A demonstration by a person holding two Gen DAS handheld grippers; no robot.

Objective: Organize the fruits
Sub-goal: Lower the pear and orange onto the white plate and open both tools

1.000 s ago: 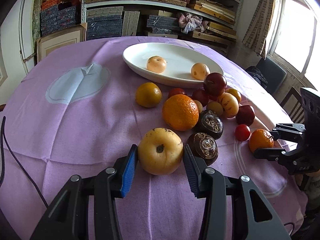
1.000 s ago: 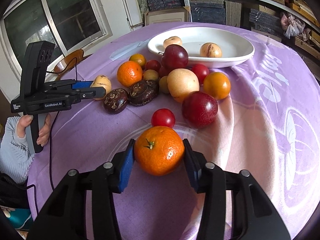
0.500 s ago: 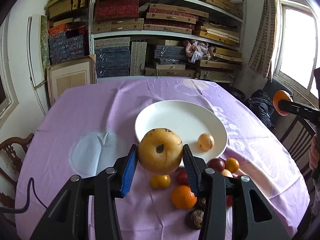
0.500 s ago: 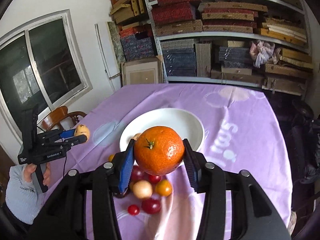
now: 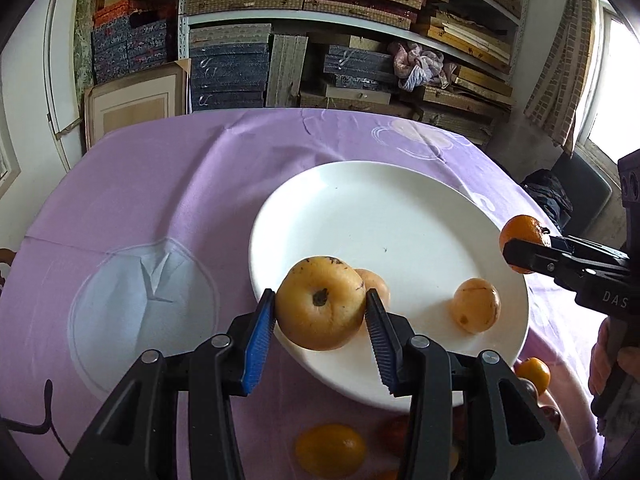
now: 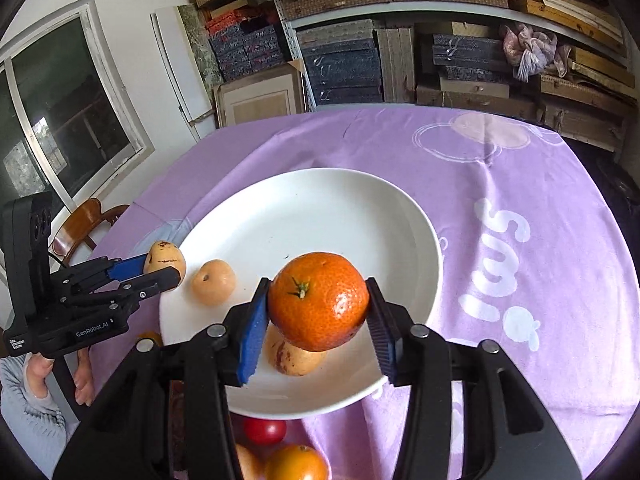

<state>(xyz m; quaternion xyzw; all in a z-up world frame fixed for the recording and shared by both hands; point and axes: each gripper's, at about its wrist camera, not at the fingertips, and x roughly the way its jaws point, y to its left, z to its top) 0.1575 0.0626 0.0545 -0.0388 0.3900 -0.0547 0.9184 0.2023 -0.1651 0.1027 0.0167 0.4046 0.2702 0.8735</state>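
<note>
My left gripper (image 5: 320, 310) is shut on a yellow pear-like fruit (image 5: 320, 308) and holds it above the near left rim of the white plate (image 5: 360, 216). My right gripper (image 6: 318, 308) is shut on an orange tangerine (image 6: 318, 300) above the near part of the same plate (image 6: 320, 208). Two small tan fruits lie on the plate (image 5: 476, 306), one partly hidden behind the held fruit (image 5: 376, 280). In the right wrist view they show as one at the left (image 6: 213, 282) and one under the tangerine (image 6: 296, 356).
The round table wears a purple cloth (image 5: 168, 184). Several loose fruits lie near the plate's front edge, among them an orange one (image 5: 330, 454) and a red tomato (image 6: 265, 430). Shelves of boxes (image 5: 280, 40) stand behind the table. A wooden chair (image 6: 80, 224) is at the left.
Both grippers lifted their fruits off the table, then came down and forward over the plate. The fruit pile has dropped to the bottom edge of both views.
</note>
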